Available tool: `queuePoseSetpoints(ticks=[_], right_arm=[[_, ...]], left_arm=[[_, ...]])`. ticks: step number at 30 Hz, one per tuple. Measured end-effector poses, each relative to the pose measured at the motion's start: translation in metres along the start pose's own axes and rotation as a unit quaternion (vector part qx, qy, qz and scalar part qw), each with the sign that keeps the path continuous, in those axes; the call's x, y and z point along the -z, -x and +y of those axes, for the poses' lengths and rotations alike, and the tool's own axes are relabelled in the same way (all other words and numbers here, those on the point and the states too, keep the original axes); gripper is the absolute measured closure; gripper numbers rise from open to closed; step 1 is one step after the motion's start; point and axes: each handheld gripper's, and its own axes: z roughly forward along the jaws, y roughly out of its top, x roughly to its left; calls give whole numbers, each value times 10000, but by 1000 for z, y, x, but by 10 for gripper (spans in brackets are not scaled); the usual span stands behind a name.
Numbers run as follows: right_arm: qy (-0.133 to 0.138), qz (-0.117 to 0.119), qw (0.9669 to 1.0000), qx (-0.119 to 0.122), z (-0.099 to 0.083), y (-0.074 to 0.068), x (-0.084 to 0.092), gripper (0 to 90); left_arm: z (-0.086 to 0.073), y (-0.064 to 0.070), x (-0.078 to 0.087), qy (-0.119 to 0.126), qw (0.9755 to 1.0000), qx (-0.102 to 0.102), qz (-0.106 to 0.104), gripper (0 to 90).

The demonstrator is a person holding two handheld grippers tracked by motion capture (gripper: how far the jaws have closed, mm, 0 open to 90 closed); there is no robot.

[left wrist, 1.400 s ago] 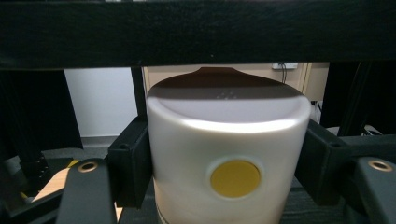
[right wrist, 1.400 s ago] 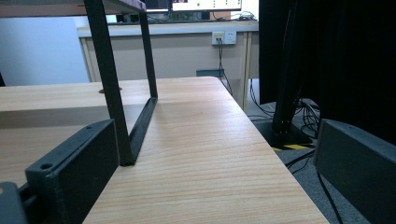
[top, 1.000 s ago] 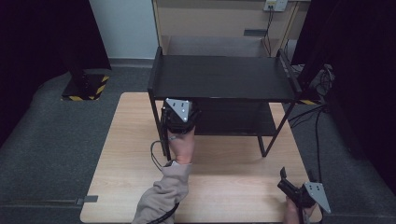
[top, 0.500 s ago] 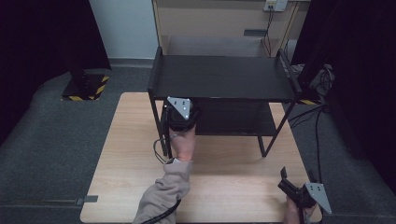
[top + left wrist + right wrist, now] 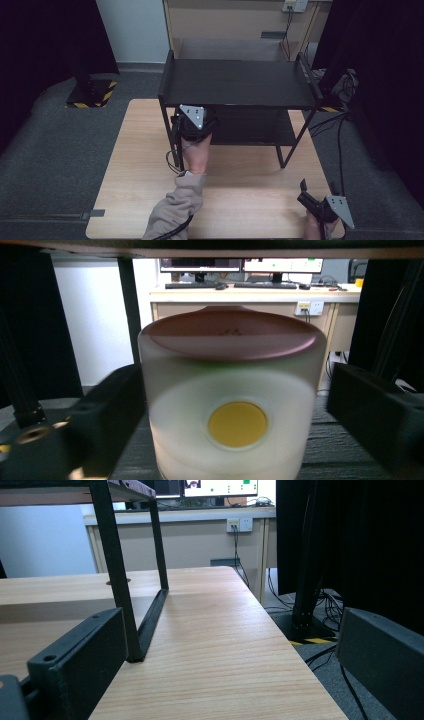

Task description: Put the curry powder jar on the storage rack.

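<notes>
A frosted white jar (image 5: 235,390) with a brown lid and a round yellow mark stands on the lower shelf of a black rack (image 5: 240,82). It sits between the jaws of my left gripper (image 5: 194,120), which reaches in under the rack's top shelf. Those jaws have just been opening. The right pad stands clear of the jar and the left one is close beside it. My right gripper (image 5: 316,190) rests near the table's front right corner, open, with nothing between its fingers (image 5: 75,665).
The two-level rack takes up the far half of the wooden table (image 5: 140,165); its right leg (image 5: 117,570) stands just ahead of my right gripper. Cables (image 5: 340,125) trail off the table's right side. Bare tabletop lies between the two hands.
</notes>
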Motion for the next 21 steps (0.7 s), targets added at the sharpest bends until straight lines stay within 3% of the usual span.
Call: queuePoseSetpoints(ticks=[1, 7, 12, 13, 17, 19, 21], right_arm=[[-15, 6, 10000, 15, 0, 0, 0, 5], [-54, -6, 10000, 53, 1, -1, -1, 5], [-91, -13, 9999, 99, 2, -2, -1, 5], [-104, -28, 9999, 112, 3, -3, -1, 5], [-158, -39, 9997, 171, 4, -4, -1, 6], [-193, -41, 9996, 201, 5, -5, -2, 5], [-213, -43, 9995, 222, 5, -6, -2, 5]], left_arm=[[-2, 2, 4, 24, 10000, -29, 34, 11], [-7, -2, 16, -5, 10000, 63, -45, 0], [-18, -11, 38, 135, 9996, 182, -137, 0], [-23, -18, 48, 164, 9994, 217, -230, 0], [-31, -29, 64, 194, 9988, 274, -369, 0], [-44, -49, 83, 287, 9974, 353, -565, 0], [-48, -57, 89, 311, 9969, 384, -613, 0]])
